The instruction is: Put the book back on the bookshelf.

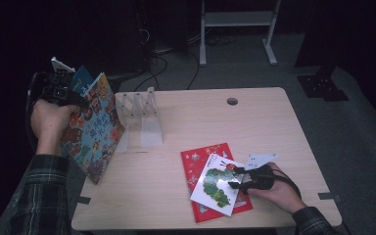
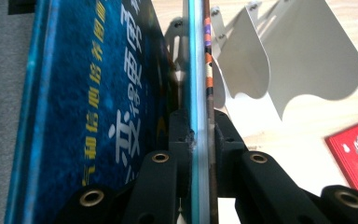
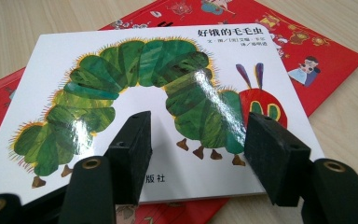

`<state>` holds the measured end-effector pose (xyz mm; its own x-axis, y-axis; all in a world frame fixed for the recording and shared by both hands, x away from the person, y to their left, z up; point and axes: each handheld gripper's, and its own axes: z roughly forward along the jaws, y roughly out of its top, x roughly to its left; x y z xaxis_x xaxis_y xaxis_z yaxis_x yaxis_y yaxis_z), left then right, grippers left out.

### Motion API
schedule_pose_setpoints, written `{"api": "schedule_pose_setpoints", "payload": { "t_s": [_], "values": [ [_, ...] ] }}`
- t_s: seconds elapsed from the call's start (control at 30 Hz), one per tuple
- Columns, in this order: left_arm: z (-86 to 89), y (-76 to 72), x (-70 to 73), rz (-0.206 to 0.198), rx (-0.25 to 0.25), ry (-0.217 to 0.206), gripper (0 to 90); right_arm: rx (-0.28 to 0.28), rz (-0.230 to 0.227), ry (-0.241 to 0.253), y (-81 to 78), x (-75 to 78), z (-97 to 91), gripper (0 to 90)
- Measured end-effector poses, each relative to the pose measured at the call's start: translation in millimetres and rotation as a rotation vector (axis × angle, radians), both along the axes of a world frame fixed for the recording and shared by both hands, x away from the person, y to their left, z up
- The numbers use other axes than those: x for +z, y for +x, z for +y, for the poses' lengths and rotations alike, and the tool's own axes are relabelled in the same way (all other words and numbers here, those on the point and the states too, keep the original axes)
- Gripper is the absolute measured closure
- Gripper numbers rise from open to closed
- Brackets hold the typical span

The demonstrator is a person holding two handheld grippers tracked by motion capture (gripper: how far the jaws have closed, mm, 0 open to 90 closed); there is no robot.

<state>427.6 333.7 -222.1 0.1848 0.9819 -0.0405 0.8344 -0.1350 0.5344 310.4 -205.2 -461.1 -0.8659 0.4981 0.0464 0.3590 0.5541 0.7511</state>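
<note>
Near us, right gripper [image 1: 236, 177] jaws spread over glossy white caterpillar book [image 1: 219, 185] on flat red book [image 1: 196, 164], bare bench [image 1: 254, 127] beyond, left gripper [image 1: 71, 98] pinching upright blue books [image 1: 94, 128] off the bench's left edge, beside ridged white rack [image 1: 139, 115].

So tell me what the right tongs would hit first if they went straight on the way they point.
Probably the caterpillar book: the right tongs stand open, pointing at its white cover, which lies on the red book. How near they hover is unclear.
</note>
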Motion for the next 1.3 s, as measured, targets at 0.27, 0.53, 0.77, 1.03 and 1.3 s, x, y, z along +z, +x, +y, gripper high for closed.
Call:
{"api": "schedule_pose_setpoints", "payload": {
  "t_s": [0.27,0.53,0.77,1.03,1.3],
  "values": [
    [-3.9,7.0,-0.6,-0.005,0.011,0.008,80.5,0.002,-0.001,0.001,0.2,-0.1,-0.4,40.5],
    [-6.6,0.1,-3.6,-0.017,0.016,0.052,78.9,-0.002,-0.001,0.003,-0.4,-0.2,-0.2,40.4],
    [-2.5,-2.3,-2.1,-0.02,-0.007,0.029,78.6,-0.001,-0.002,-0.001,-0.5,-0.1,-0.3,40.4],
    [5.9,-8.7,7.7,-0.046,-0.012,-0.004,78.5,-0.001,-0.001,0.001,-0.6,-0.2,-0.4,40.4],
    [14.5,-21.9,29.7,-0.113,-0.028,-0.033,84.1,-0.002,-0.002,0.0,-0.6,-0.2,-0.2,40.4]
  ]
}}
